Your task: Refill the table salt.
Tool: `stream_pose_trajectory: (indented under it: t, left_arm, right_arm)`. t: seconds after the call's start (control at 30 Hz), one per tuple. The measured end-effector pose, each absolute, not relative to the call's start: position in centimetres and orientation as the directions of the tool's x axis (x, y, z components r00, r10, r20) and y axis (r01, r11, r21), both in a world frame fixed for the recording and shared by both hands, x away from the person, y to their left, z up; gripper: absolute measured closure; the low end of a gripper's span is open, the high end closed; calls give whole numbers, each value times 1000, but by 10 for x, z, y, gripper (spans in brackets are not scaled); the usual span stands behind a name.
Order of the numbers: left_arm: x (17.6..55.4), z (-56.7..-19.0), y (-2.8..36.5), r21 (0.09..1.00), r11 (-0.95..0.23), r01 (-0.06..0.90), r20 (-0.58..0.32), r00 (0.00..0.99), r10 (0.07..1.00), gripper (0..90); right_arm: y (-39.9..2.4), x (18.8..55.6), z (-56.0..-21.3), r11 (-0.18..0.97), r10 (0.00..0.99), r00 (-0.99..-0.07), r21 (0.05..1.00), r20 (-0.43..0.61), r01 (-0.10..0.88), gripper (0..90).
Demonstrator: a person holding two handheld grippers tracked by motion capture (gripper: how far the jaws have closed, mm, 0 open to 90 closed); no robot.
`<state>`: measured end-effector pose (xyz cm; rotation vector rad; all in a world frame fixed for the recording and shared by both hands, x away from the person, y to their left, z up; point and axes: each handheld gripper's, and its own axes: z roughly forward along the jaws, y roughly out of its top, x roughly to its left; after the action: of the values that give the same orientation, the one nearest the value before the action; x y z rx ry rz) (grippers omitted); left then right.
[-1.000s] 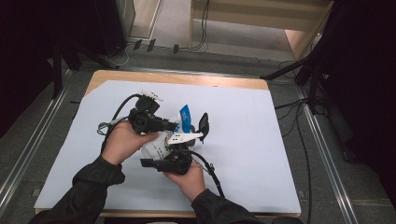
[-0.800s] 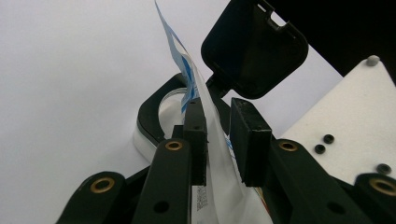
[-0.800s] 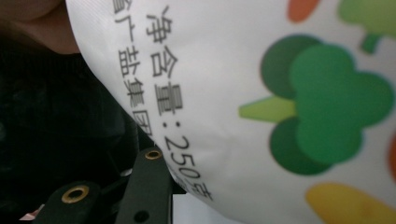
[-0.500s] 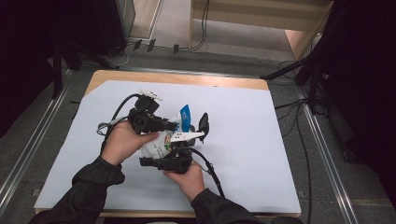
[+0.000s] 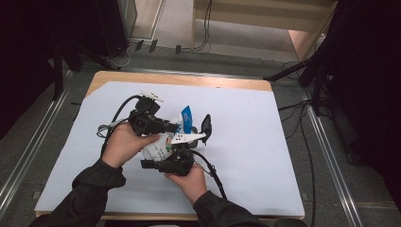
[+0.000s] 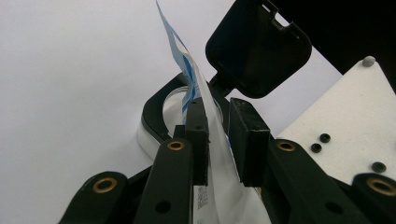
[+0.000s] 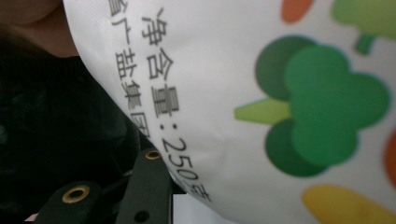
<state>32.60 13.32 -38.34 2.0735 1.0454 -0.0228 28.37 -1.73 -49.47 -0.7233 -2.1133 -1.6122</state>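
Note:
A white bag (image 5: 162,144) with a blue top and printed vegetables is held up between both grippers at mid-table. My left gripper (image 5: 173,126) is shut on the bag's upper part. In the left gripper view the bag (image 6: 186,70) runs between the two pads (image 6: 198,126), its top edge tilted over a white container (image 6: 156,119) with a black rim. The container's black lid (image 6: 259,46) stands open. My right gripper (image 5: 163,155) grips the bag's lower end. In the right gripper view the bag (image 7: 280,93) covers the jaws except one finger (image 7: 147,182).
The table is covered by a pale sheet (image 5: 265,156) with wooden edges (image 5: 189,78) at the back. Cables (image 5: 213,172) trail from both grippers toward the person. The floor beyond holds more cables and dark stands (image 5: 312,71).

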Motion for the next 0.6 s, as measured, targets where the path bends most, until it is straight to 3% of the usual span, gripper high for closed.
stream_pose_trajectory:
  t: [0.37,0.6]
  left_arm:
    - [325,-383,134,642,-332,691,-348,648,678,798]
    - [326,-383,134,640,-332,693,-351,648,676,805]
  right_arm:
    - [-14,280,-491,238,198,-832,798,519,554,636]
    - [-15,282,-492,228,190,-809,776,557,588,682]
